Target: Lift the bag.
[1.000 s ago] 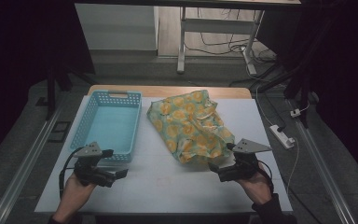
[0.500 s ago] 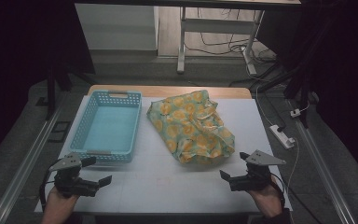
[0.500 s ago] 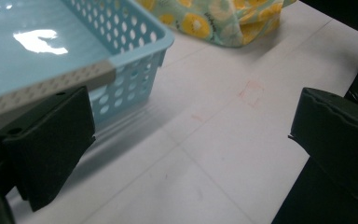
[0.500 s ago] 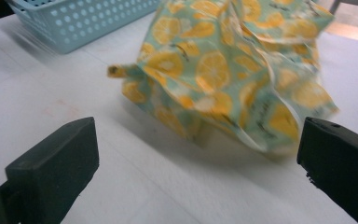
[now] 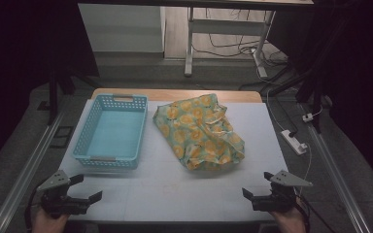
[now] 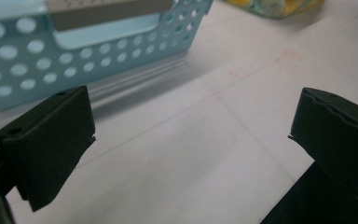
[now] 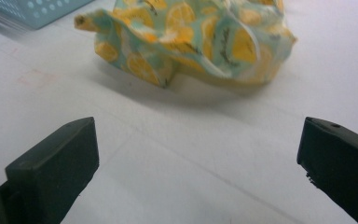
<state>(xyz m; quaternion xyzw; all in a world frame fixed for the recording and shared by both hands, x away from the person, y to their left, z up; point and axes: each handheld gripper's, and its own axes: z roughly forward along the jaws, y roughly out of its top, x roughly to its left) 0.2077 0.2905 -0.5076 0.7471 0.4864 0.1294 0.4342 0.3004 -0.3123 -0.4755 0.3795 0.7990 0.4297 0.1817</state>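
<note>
Both jaws spread wide, nothing held. Left gripper (image 5: 77,193) and right gripper (image 5: 260,187) sit at the near edge of the surface (image 5: 175,194). Lemon-print cloth (image 5: 199,132) lies crumpled mid-surface, right of the blue basket (image 5: 110,131). Looks like pre-grasp: next, reach forward and pinch the cloth's near edge.

The basket (image 5: 110,130) is perforated, slightly glossy turquoise plastic. The garment (image 5: 199,131) is soft, crumpled printed cloth. The tabletop (image 5: 175,189) looks smooth, matt white.
</note>
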